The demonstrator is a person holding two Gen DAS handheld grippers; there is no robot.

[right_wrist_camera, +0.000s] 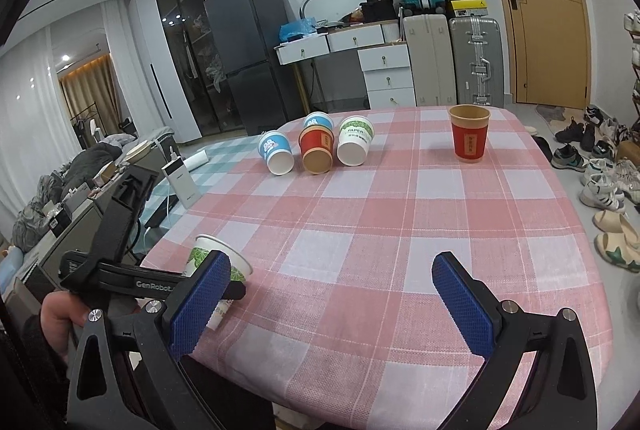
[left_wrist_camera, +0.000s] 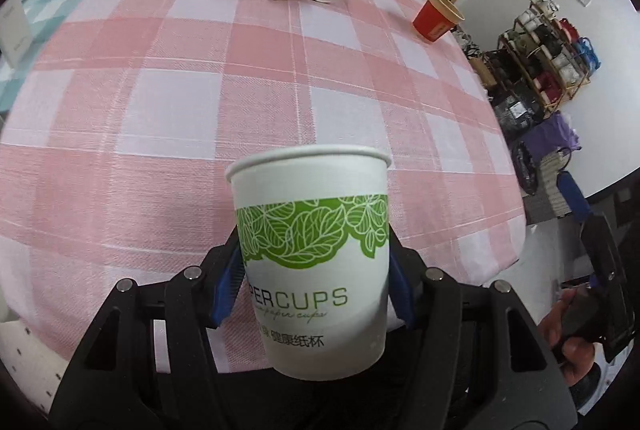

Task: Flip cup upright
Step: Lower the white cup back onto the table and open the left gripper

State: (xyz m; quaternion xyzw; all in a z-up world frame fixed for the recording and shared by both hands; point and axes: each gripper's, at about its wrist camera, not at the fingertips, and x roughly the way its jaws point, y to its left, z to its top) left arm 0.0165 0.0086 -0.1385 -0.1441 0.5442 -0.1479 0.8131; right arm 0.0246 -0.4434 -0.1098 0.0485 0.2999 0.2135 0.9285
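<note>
The left tongs [left_wrist_camera: 316, 270] pinch a white paper cup with a green leaf band [left_wrist_camera: 316, 250], blue pads pressed on both of its sides. The cup is upright, mouth up, near the counter's near-left corner; whether its base touches the cloth cannot be told. The right tongs [right_wrist_camera: 332, 294] are spread wide over the near edge of the counter [right_wrist_camera: 400, 230], nothing between the pads. At the far edge lie a blue cup [right_wrist_camera: 276, 151], a red cup [right_wrist_camera: 317, 149] and a green-printed white cup [right_wrist_camera: 354, 145], all on their sides, close together, mouths toward the near edge, with another blue cup [right_wrist_camera: 318, 119] behind them. A second red cup [right_wrist_camera: 469, 139] stands upright near the far-right corner, well apart.
</note>
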